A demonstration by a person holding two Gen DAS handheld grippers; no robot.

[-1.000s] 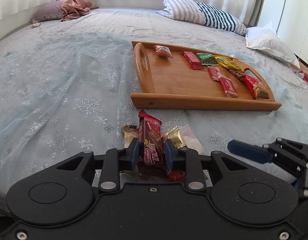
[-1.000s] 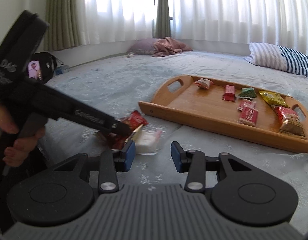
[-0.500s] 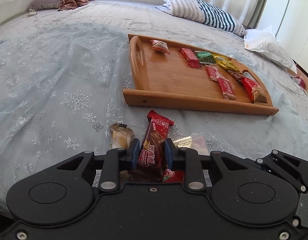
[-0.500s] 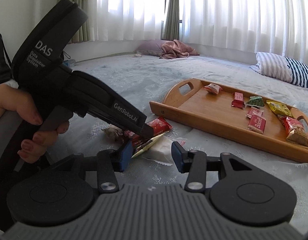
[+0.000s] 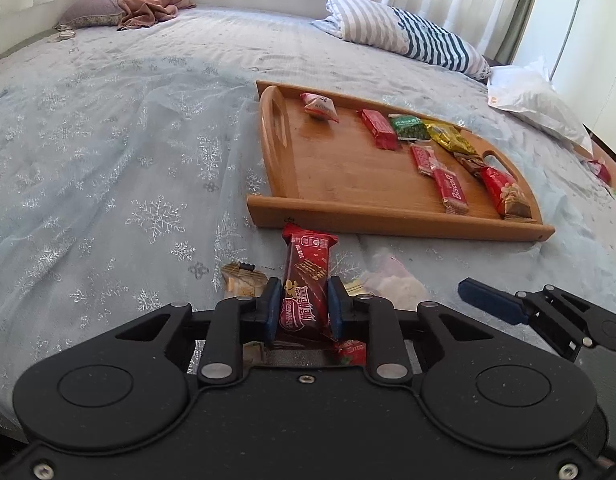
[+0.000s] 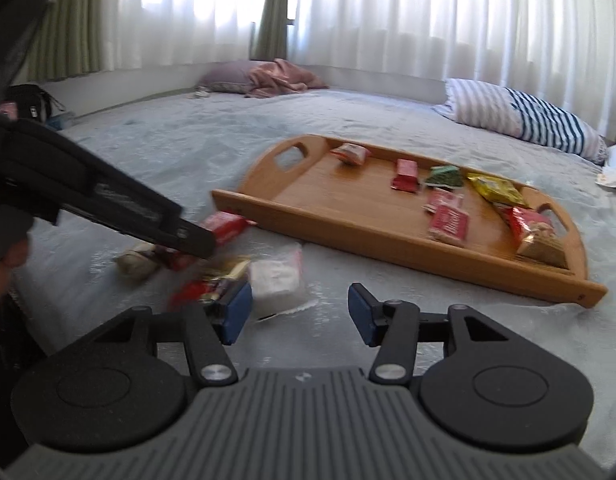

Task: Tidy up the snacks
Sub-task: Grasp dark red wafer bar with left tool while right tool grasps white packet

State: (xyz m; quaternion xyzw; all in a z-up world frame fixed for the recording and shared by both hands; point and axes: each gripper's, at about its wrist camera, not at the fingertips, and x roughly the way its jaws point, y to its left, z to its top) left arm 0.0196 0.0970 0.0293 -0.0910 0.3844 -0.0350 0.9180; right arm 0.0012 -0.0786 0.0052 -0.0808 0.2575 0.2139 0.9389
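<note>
My left gripper (image 5: 302, 306) is shut on a red chocolate wafer bar (image 5: 307, 276) and holds it above the bedspread, just short of the wooden tray (image 5: 340, 216). The bar's red end also shows in the right wrist view (image 6: 224, 226), past the left gripper's body. The tray (image 6: 388, 240) holds several snack packets along its far and right side. Loose snacks lie on the bed under my left gripper: a beige packet (image 5: 242, 278), a white packet (image 6: 276, 278) and a gold-and-red one (image 6: 212, 284). My right gripper (image 6: 298, 312) is open and empty, low over the bed beside the white packet.
The pale blue bedspread (image 5: 108, 160) spreads wide to the left. A striped pillow (image 5: 408, 36) and a white bag (image 5: 536, 104) lie beyond the tray. A mauve pillow with a pink cloth (image 5: 128, 8) sits at the far left.
My left gripper has lifted and levelled with the wafer bar still in it. My right gripper has opened wider and shifted toward the loose snacks.
</note>
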